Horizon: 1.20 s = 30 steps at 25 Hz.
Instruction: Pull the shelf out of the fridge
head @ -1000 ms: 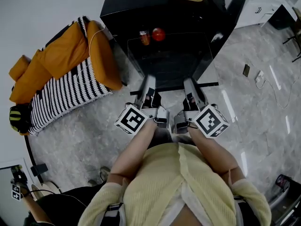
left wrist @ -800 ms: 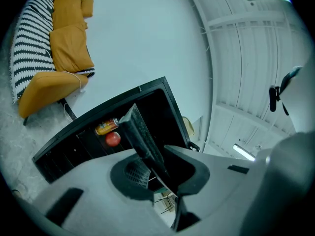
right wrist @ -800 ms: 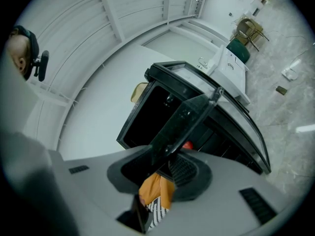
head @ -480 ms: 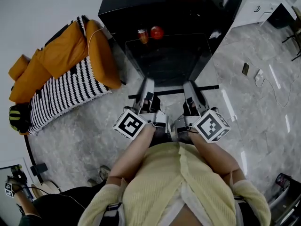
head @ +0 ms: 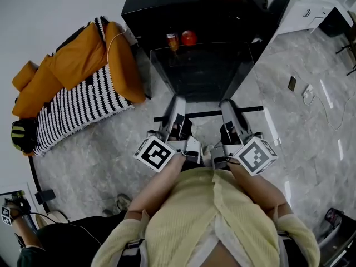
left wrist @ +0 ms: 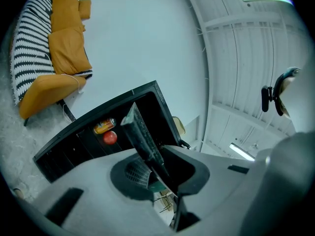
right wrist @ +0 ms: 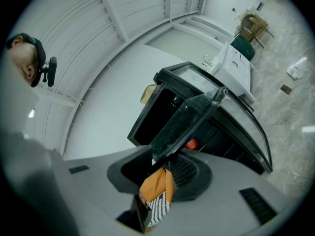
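Head view steeply down; both gripper views close, toward fridge (head: 167, 13).

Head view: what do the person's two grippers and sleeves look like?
The left gripper and right gripper are long, light grey bodies. Each carries a white cube printed with black square markers. The person wears a pale yellow ribbed knit top whose sleeves leave the forearms bare.

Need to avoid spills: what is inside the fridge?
A can and a red round fruit side by side; the rest of the fridge is too dark to see.
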Available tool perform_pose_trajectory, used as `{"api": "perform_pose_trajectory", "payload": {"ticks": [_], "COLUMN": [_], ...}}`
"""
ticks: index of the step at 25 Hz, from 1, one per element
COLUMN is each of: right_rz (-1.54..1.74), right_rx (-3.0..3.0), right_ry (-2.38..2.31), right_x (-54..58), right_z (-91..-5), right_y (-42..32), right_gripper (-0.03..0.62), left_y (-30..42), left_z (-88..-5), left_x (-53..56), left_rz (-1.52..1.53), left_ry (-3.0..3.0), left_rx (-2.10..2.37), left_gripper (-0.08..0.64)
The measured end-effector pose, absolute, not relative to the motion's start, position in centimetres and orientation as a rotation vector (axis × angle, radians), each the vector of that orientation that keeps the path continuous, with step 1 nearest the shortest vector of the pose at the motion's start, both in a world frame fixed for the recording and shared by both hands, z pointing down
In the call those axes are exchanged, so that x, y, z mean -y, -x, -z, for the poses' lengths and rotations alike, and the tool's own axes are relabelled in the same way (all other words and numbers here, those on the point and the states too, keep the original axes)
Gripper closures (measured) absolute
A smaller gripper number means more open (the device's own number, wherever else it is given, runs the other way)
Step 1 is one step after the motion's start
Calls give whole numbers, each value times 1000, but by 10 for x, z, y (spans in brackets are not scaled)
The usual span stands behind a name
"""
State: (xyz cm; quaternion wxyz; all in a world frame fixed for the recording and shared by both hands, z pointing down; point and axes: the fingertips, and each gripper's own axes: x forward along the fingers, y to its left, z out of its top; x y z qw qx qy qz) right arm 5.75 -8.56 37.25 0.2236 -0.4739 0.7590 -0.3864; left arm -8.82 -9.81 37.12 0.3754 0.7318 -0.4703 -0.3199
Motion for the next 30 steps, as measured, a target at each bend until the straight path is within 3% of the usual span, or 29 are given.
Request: {"api": "perform_pose_trajectory", "payload": {"ticks": [30], "right_rz": [1057], "right_rx": [-2201], "right_ry": [1261], "right_x": [79], "right_z": [-365], "right_y": [-47], "right_gripper": [482], "left_y": [97], "left_z": [-366], "left_x": [86], "left_rz": [819], "left_ry": [-1838], "left_rx": [1231], "left_gripper": [482]}}
